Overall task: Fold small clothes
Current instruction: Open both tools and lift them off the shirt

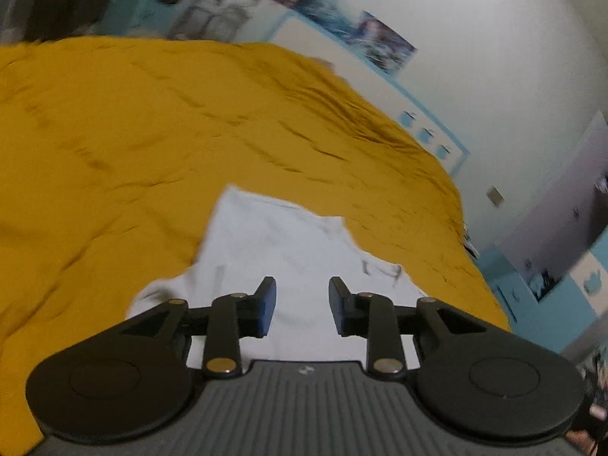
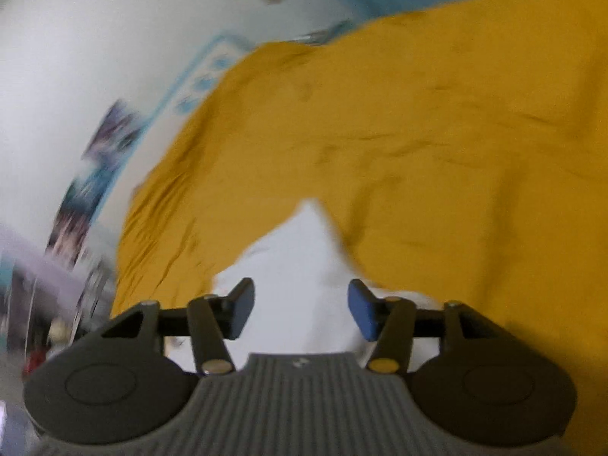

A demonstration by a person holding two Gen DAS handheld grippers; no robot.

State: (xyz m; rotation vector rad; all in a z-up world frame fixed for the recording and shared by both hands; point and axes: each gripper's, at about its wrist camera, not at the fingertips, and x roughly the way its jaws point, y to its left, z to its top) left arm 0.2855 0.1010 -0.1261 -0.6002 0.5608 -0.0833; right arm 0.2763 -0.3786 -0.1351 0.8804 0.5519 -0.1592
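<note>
Left gripper [image 1: 302,306]: nearest the left wrist camera, its grey ribbed body fills the lower frame. It tilts downward over the garment [image 1: 281,250]. The blue-padded jaws stand moderately apart, with nothing clamped between them; white cloth shows through the gap below.

Right gripper [image 2: 301,313]: same pose in the right wrist view, tilted downward above the garment [image 2: 300,262]. Its jaws stand wider apart and hold nothing. This view is motion-blurred.

Garment: white, with faint dark markings near one edge. It lies on the bedspread [image 1: 152,121], directly beneath and just ahead of both grippers. In the left view its far edge is roughly straight; in the right view one corner points away from the gripper. Whether it is already folded cannot be determined.

Bedspread: mustard yellow and wrinkled. It extends from the garment on all visible sides.

Room: a white wall [image 1: 475,38] stands beyond the bedspread, with blue trim and posters [image 1: 326,11] on it.
</note>
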